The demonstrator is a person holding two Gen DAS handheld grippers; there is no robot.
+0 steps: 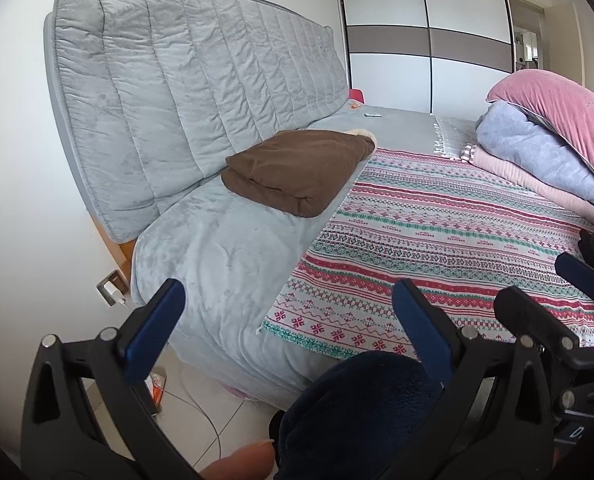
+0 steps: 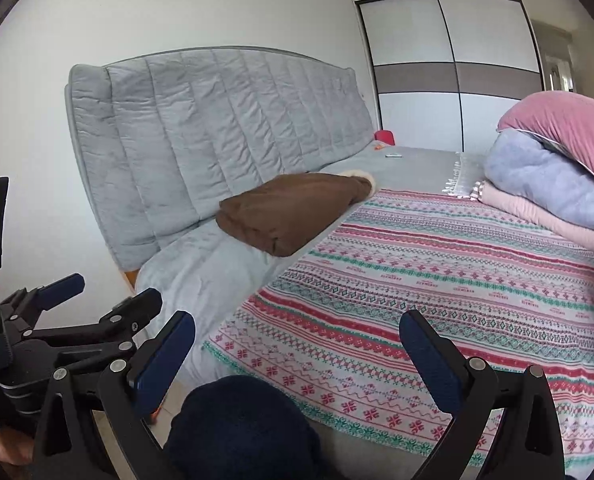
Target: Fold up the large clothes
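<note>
A folded brown garment (image 1: 297, 168) lies on the grey bed cover near the headboard; it also shows in the right wrist view (image 2: 289, 212). A patterned red, green and white sheet (image 1: 437, 240) is spread flat over the bed (image 2: 417, 280). My left gripper (image 1: 289, 320) is open and empty above the bed's near corner. My right gripper (image 2: 297, 352) is open and empty over the sheet's near edge. A dark navy fleecy sleeve (image 1: 361, 412) sits low between the fingers in both views (image 2: 241, 428). The right gripper shows at the left view's right edge (image 1: 569, 292).
A stack of folded pink and blue-grey bedding (image 1: 553, 152) sits on the bed's right side (image 2: 557, 176). A grey padded headboard (image 1: 193, 96) stands against the wall. A sliding wardrobe (image 1: 425, 32) is at the back. A wall socket with charger (image 1: 113, 284) and cable are on the tiled floor side.
</note>
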